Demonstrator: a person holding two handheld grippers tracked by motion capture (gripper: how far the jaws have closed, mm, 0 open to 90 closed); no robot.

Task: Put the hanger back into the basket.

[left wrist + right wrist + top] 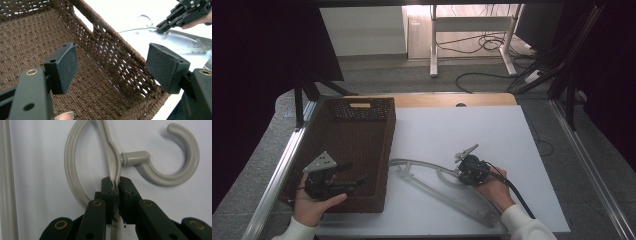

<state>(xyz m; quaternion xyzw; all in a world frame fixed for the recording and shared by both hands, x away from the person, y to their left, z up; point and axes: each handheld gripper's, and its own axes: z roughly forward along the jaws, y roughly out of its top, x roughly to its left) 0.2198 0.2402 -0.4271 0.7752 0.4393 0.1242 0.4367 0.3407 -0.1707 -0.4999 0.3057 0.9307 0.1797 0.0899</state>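
A person at a white table [492, 130] worked two tools at once. The right hand-held gripper [115, 183] was clamped shut on a pale plastic hanger [437, 187], its jaws pinching the thin flat neck just below the hook [175, 157]. The hanger lay flat on the table, just beside the right wall of a brown woven basket [382, 150], with its curved arms stretching toward the person's right sleeve.

The left hand-held gripper [112, 67] hung over the basket's near end with its jaws wide apart and nothing between them; the left gripper view looked down past its pads [67, 66] into the weave of the basket floor.

The grip looked narrow: only the jaw tips met the neck, close to the hook's swivel post. Lifted from that single point, the long hanger would likely swing or twist in the jaws, and might slip out altogether. Its far arm could also catch on the basket's rim [391, 125] if carried across too low, dragging the basket or prying the hanger loose. The free gripper appeared placed to steady the basket, though it was touching nothing.
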